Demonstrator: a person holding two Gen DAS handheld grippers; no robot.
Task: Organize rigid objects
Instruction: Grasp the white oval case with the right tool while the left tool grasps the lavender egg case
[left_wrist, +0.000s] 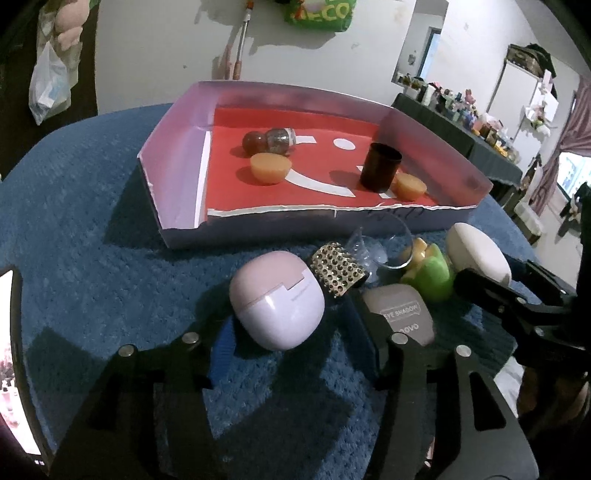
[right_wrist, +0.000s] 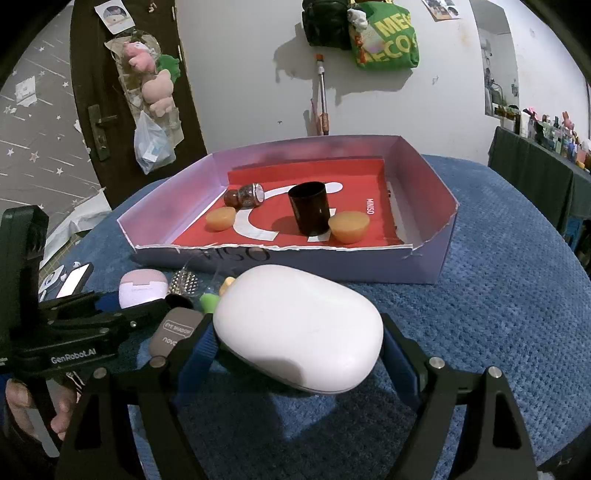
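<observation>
Right gripper (right_wrist: 299, 347) set astride white oval case (right_wrist: 299, 328): jaws spread wide, blue pads at 9 and 3 o'clock of the case, left pad touching or nearly so, right pad just beside; firm clamp not confirmed. Case resting on blue textured cloth (right_wrist: 498, 295), just in front of tray (right_wrist: 424, 266), at 6 o'clock from its near wall.

Left gripper (left_wrist: 291, 350) likewise spread wide, flanking pink-and-lilac case (left_wrist: 277, 304) with clear gaps either side; nothing gripped. Studded cuff (left_wrist: 338, 271), eye shadow compact (left_wrist: 402, 314), glass cup (left_wrist: 391, 240) on its side and green-and-yellow toy (left_wrist: 430, 273) crowded at 1 to 3 o'clock of that case.

Tray contents: dark cup (right_wrist: 308, 208) upright, two amber pucks (right_wrist: 349, 226) (right_wrist: 221, 218), small jar (right_wrist: 245, 195) lying down.

Handling assessment, white case: judged rigid, hollow, light; glossy rounded shell, likely slippery and prone to squirt out of a shallow pinch. Recommended hold across the short width at the middle, pads square on the flattest flanks, low on the body, clear of the lid seam. Moderate squeeze judged sufficient. Free tray floor available around 4 o'clock of the dark cup.

Risk: neighbouring glass cup fragile; contact to be avoided.
</observation>
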